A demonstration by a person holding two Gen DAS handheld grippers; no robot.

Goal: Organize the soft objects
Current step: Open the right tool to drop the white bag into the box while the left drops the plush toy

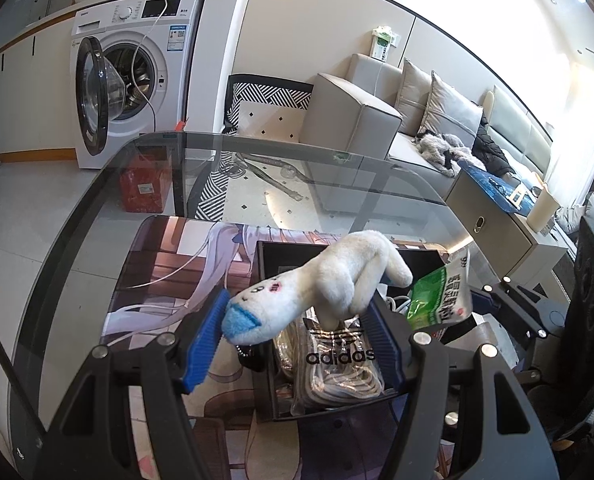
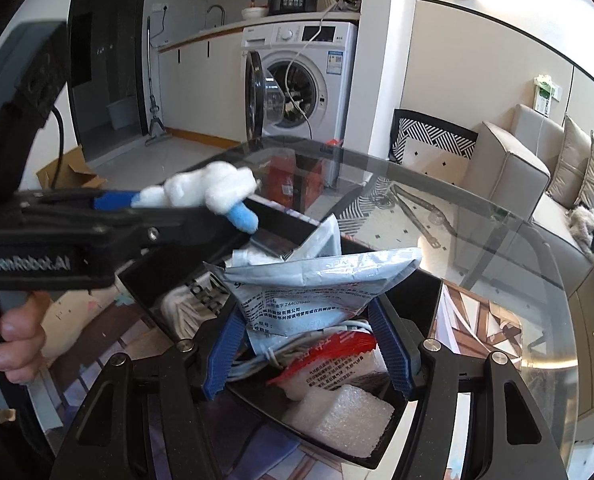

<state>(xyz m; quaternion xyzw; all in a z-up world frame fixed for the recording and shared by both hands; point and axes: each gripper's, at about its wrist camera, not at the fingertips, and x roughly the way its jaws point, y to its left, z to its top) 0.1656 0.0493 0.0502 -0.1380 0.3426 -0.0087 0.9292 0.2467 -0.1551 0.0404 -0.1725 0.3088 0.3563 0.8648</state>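
**Both grippers loaded over the black bin**

Left gripper [image 1: 297, 336] clamped on a white plush toy [image 1: 317, 292]; blue pads press its sides; the toy's blue-tipped end points left, its white limbs stick up and right; it hangs above the black bin [image 1: 263, 256], not touching the contents; same toy seen from the right wrist view, sticking out past the left gripper's black body, with a hand [image 2: 13, 332] on the grip below.

Right gripper [image 2: 309, 344] grasping a grey-white foil pouch [image 2: 317, 280] with printed text; pouch pinched between the blue pads, upper part crumpled and fanning out above the bin; in the left wrist view its green and white face shows at the bin's right edge.

Bin sits on a printed mat [image 1: 169, 264] on a glass table [image 1: 257, 152]; inside: a clear adidas bag [image 1: 337, 356] holding pale cord, white cables [image 2: 281, 352], a red and white sachet [image 2: 329, 356], a white foam block [image 2: 341, 420] at the near corner.
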